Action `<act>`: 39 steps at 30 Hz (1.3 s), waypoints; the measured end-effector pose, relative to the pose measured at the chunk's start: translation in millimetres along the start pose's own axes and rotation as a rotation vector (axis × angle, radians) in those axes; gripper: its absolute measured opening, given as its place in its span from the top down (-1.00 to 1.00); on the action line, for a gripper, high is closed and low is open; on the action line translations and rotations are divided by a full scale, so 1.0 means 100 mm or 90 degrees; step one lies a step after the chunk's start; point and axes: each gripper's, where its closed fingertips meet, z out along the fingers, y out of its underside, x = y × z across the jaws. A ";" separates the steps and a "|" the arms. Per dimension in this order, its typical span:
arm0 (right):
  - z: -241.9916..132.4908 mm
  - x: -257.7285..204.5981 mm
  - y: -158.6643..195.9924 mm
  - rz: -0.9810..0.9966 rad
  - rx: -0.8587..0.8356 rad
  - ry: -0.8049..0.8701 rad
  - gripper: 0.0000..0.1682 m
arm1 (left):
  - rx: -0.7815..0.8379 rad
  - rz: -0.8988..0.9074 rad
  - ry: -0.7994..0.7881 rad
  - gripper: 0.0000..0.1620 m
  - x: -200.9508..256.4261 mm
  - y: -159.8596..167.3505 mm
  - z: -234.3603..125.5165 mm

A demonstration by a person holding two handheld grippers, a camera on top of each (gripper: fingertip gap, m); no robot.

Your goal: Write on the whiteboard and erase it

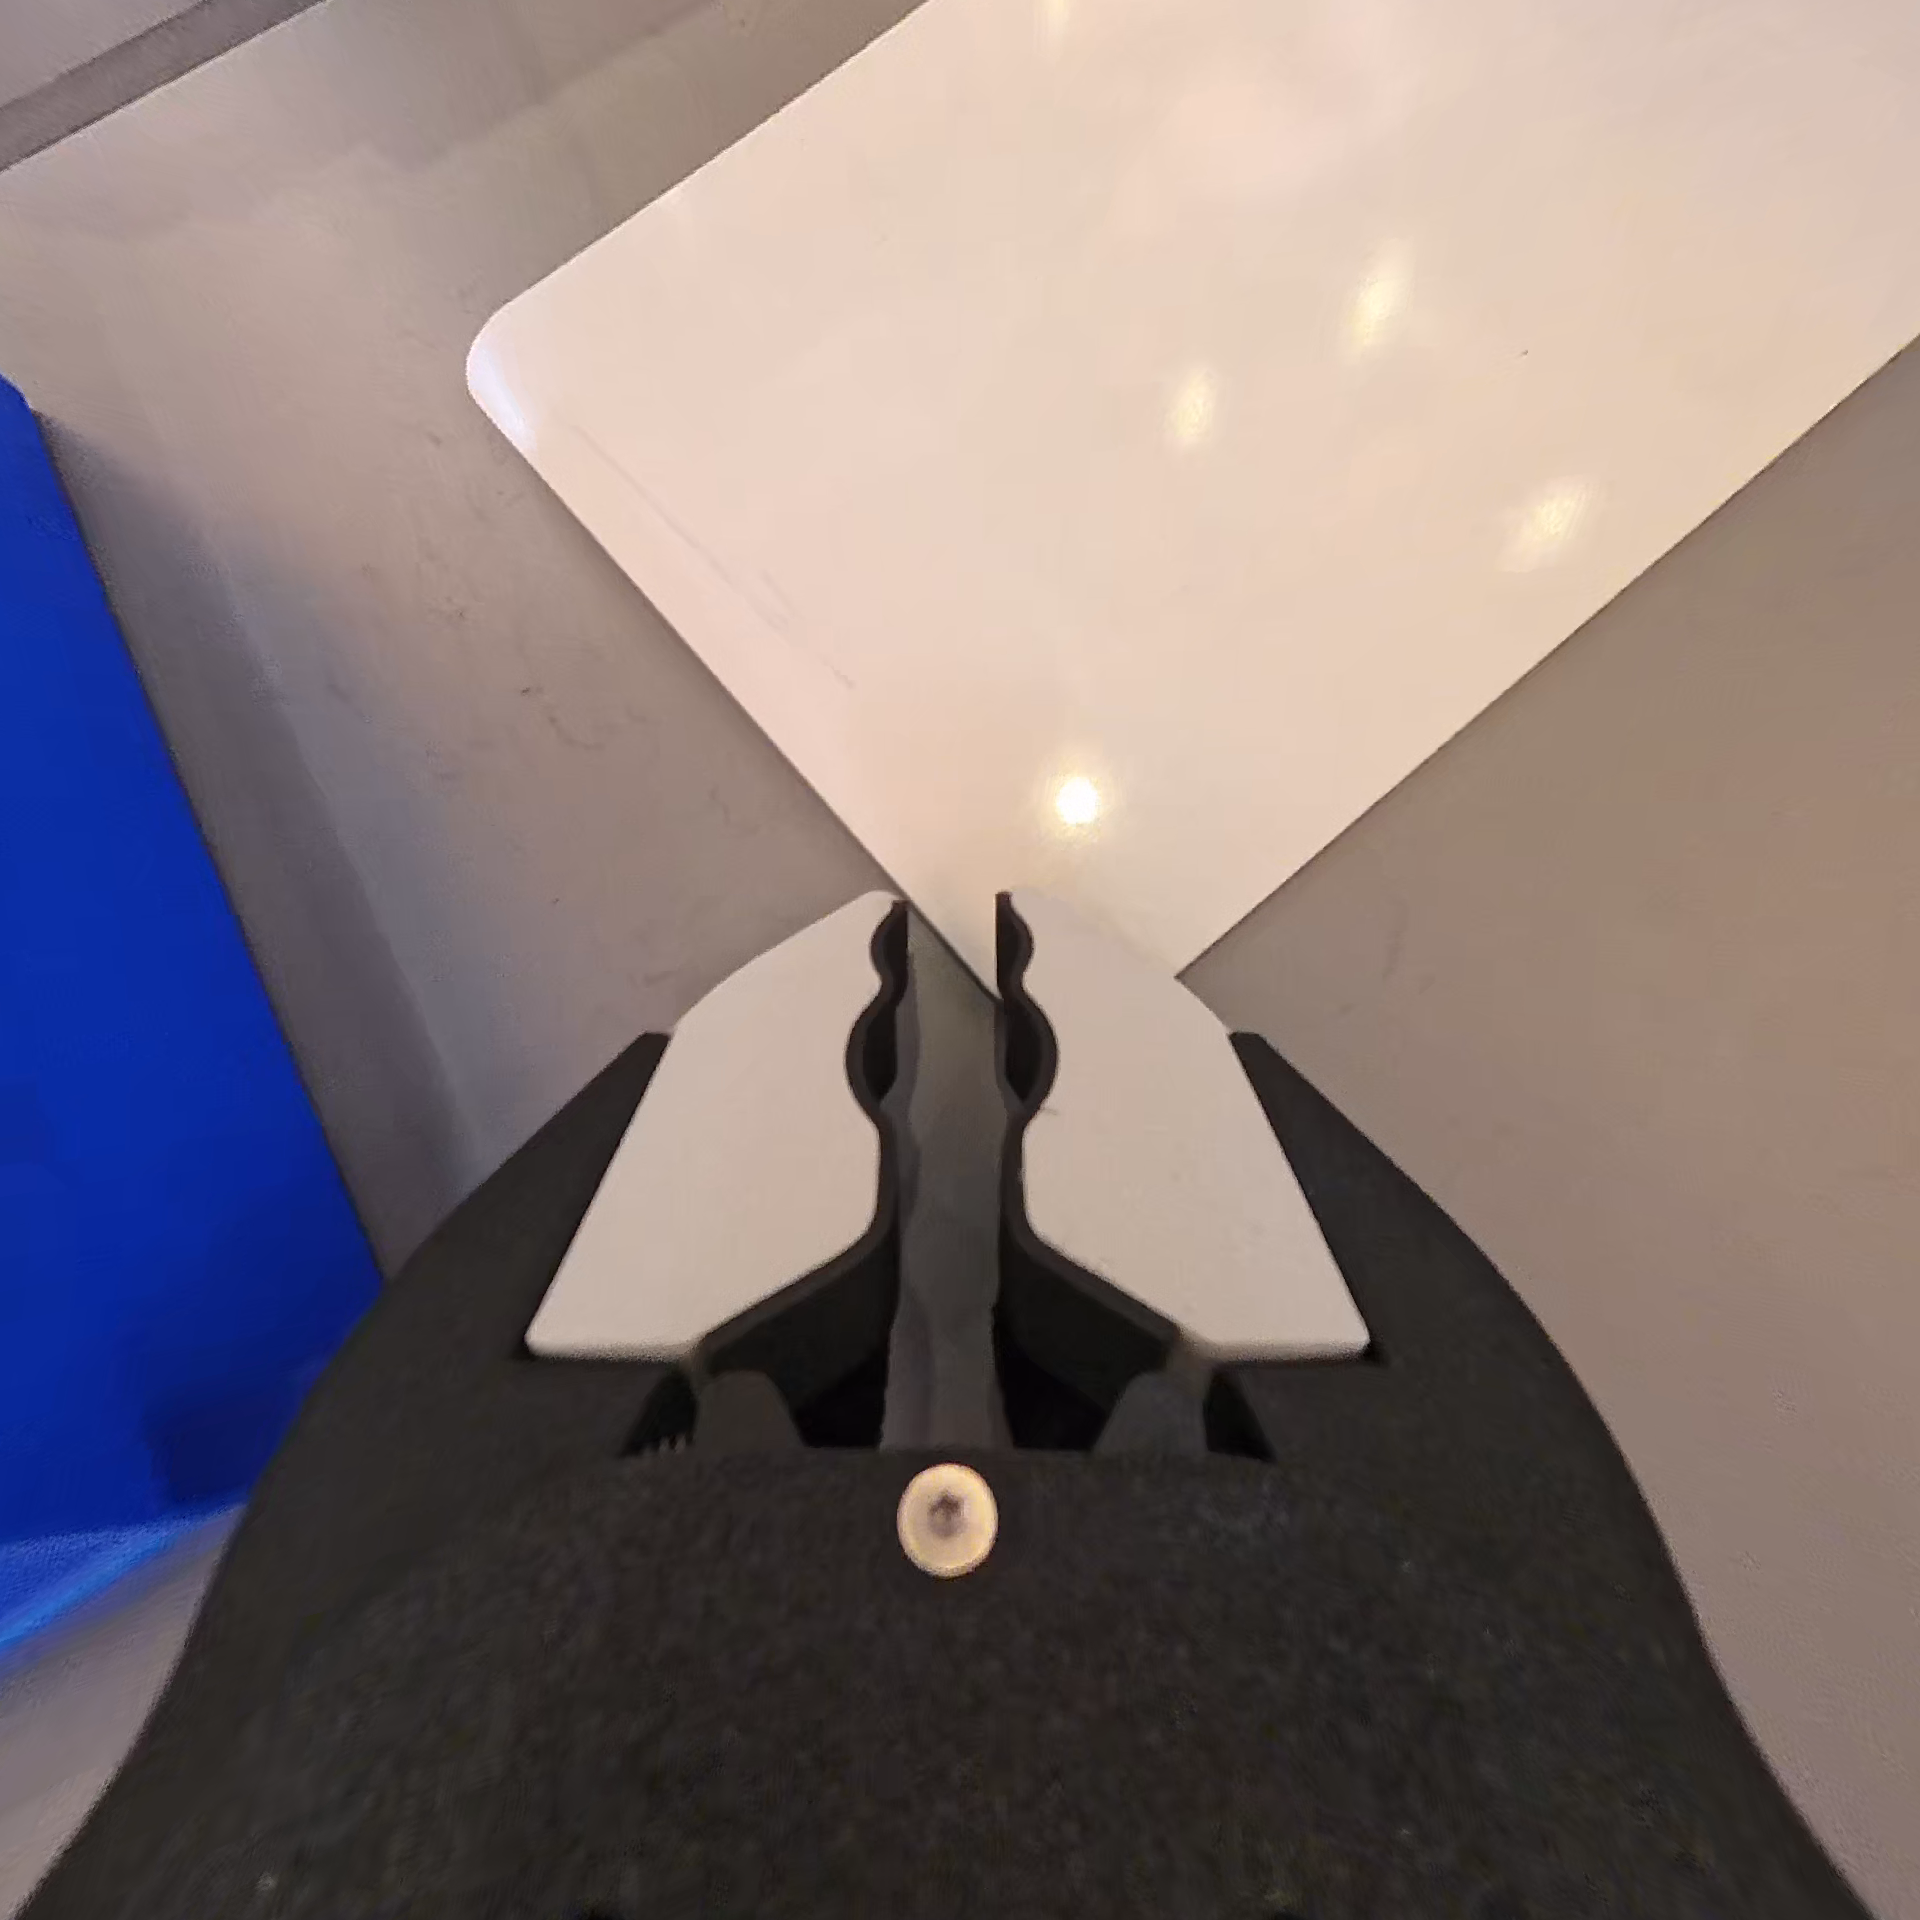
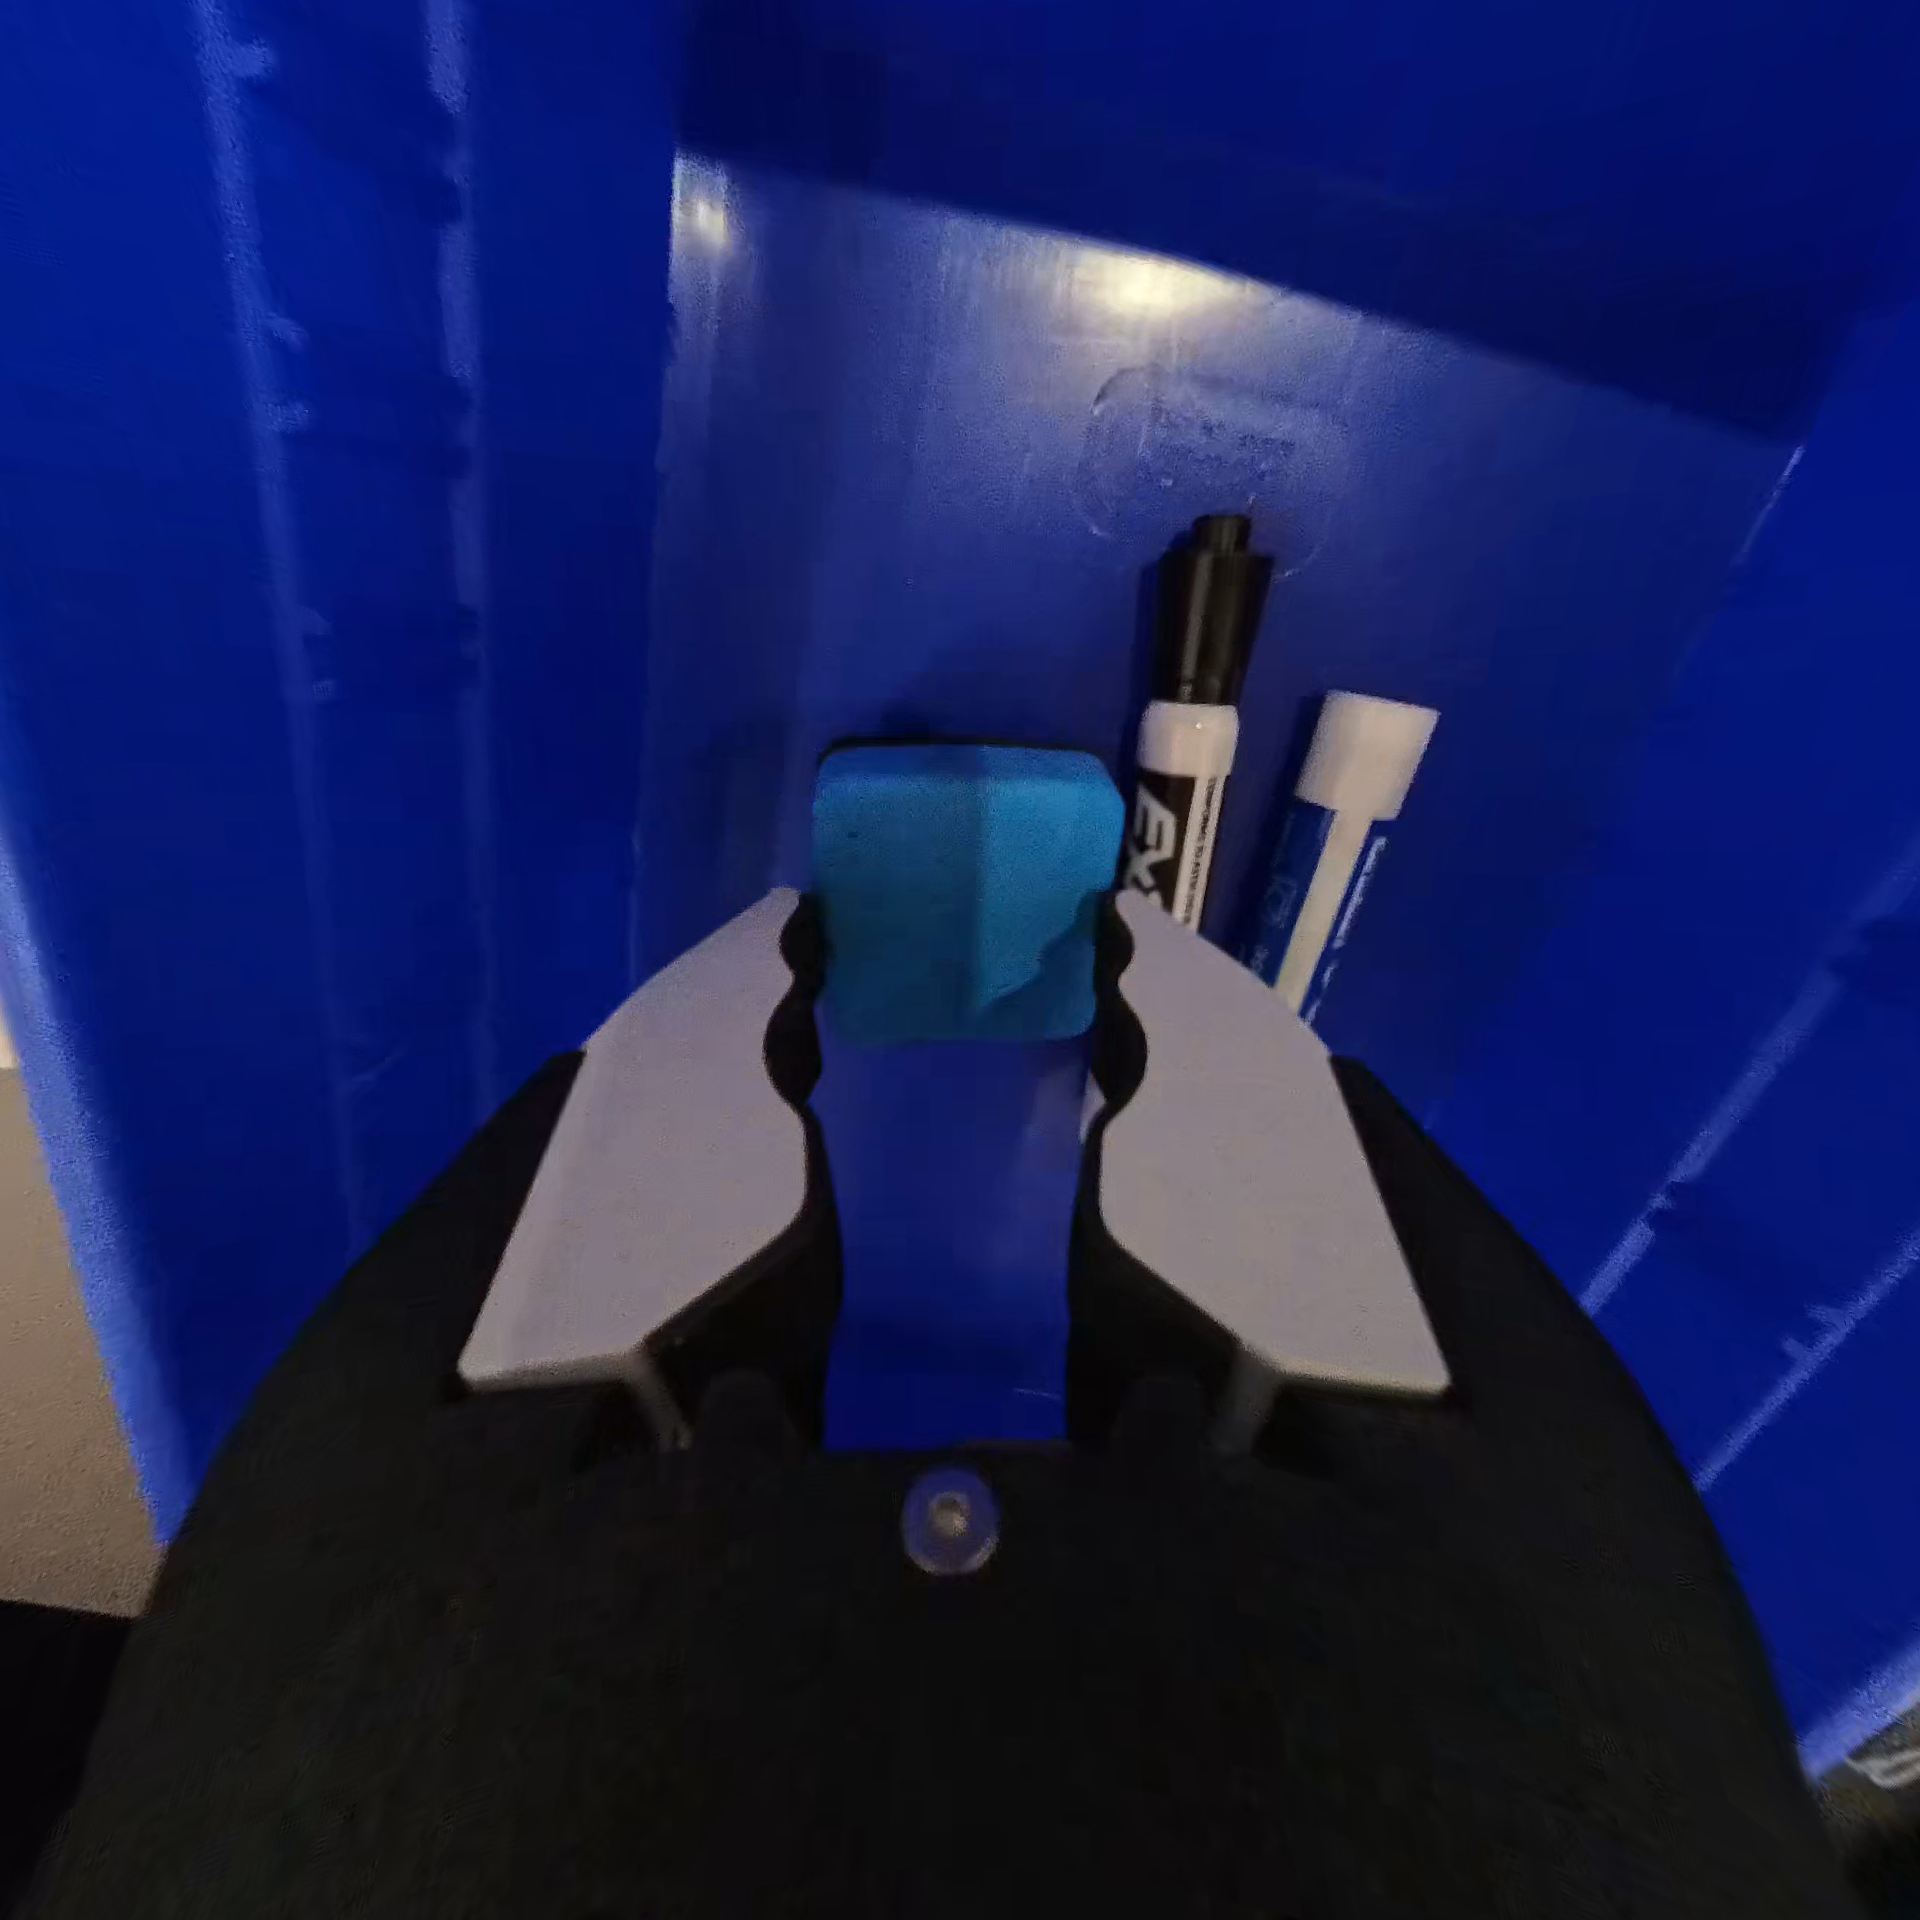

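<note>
My right claw (image 2: 951, 940) is down inside the blue bin (image 2: 416, 520), its tips closed against both sides of the light blue eraser (image 2: 951, 894). Just beside the eraser lie a black marker (image 2: 1195, 727) and a second pen with a white cap (image 2: 1340, 831). My left claw (image 1: 951, 914) is narrow, nearly closed, its tips at the near corner of the whiteboard (image 1: 1091, 416), which lies flat on the grey table (image 1: 312, 520); whether it pinches that corner I cannot tell. The board looks blank. I judge this the eraser step; next I would lift the eraser straight out, clear of the pens.
</note>
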 end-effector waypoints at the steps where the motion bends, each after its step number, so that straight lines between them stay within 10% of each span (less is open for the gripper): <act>1: 0.05 0.01 0.00 0.006 -0.006 0.006 0.40 | -0.002 -0.001 -0.002 0.81 -0.01 0.01 0.00; 8: -0.06 -0.08 -0.02 0.020 0.064 -0.041 0.12 | -0.010 -0.027 0.031 0.80 0.01 0.04 -0.03; 14: -1.20 -0.47 0.41 -0.061 0.471 -0.095 0.29 | 0.069 -0.074 0.024 0.44 0.02 -0.08 -0.52; 18: -1.21 -1.11 1.14 -0.119 0.660 -0.145 0.33 | 0.130 -0.117 -0.032 0.30 -0.05 0.08 -1.02; 26: -0.75 -1.46 1.68 -0.150 0.698 -0.081 0.31 | 0.167 -0.178 -0.046 0.21 0.02 0.59 -1.23; 39: -0.81 -1.43 1.75 -0.184 0.703 -0.030 0.37 | 0.150 -0.070 -0.083 0.26 0.23 0.50 -1.14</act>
